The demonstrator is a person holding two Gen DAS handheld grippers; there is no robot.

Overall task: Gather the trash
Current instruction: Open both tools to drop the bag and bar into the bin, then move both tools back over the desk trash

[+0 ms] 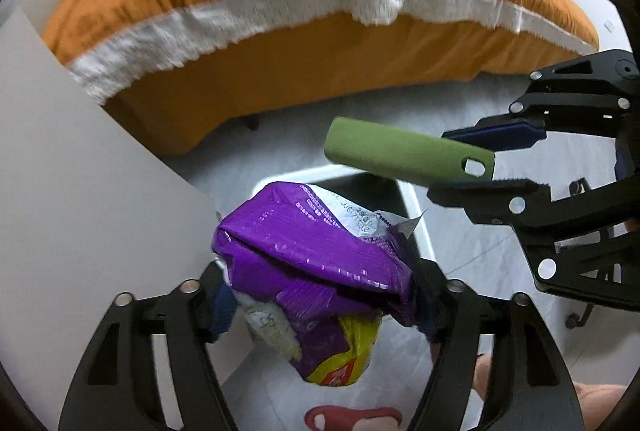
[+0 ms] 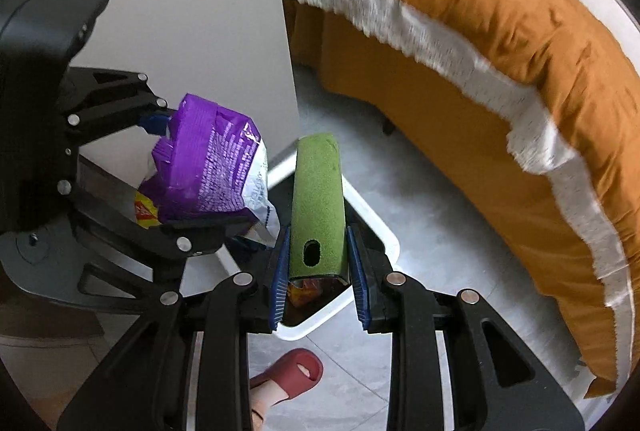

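Both pieces of trash are off the floor and carried over the bin; neither is dropped in yet, so release is what's left (judged from how things lie now).

A crumpled purple wrapper [image 1: 316, 263] is held in the left gripper [image 1: 320, 307], w/ the pads pressed into its sides, jaws set wide around the bulk. In the right wrist view it hangs just left of the bin's near-left rim, not clearly above the opening.

A green flat pack [image 2: 318, 207] w/ a hang hole is pinched in the right gripper [image 2: 318, 271], blue pads [image 2: 280, 271] closed narrow on its lower end. It sits right above the bin.

The white bin [image 2: 384, 231] stands on the grey tile floor [image 2: 440, 231], near the orange bed cover [image 2: 480, 11] at far right and beside a white panel [image 2: 200, 11] at left. Inside, something orange and red w/ a shiny look is glimpsed below the green pack; what it is can't be told. How full the bin is isn't shown.

A foot in a red slipper [image 2: 292, 375] is seen near the bin.
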